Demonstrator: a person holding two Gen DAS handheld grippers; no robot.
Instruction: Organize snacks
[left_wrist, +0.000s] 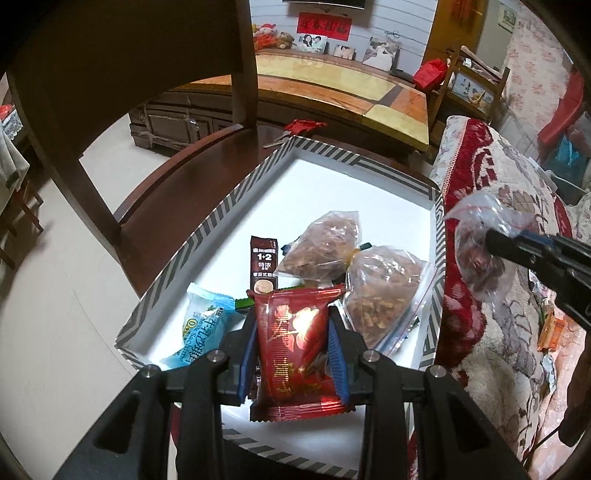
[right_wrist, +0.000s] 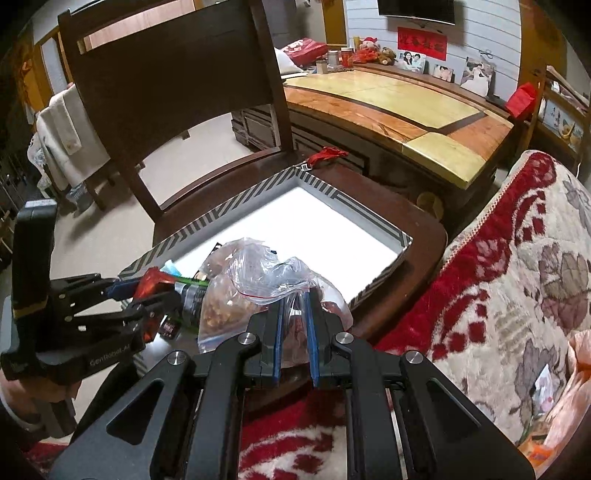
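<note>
On the left, my left tool (left_wrist: 291, 345) was closed on a red snack packet (left_wrist: 295, 347), held upright just above the near end of a striped-rim white tray (left_wrist: 207, 221) resting on a dark wooden chair seat (left_wrist: 162, 192). Already lying in the tray were a blue packet (left_wrist: 201, 326), a brown coffee stick (left_wrist: 263, 264) and two clear bags of nuts (left_wrist: 354, 273). The tray's long axis ran away from me, its far half bare. To the right, my right tool (right_wrist: 295, 321) gripped the top of a clear zip bag of dark red fruit (right_wrist: 273, 280), hanging at the tray's right rim, over the floral blanket's (right_wrist: 517, 258) edge. Both tools pointed forward and slightly downward.
</note>
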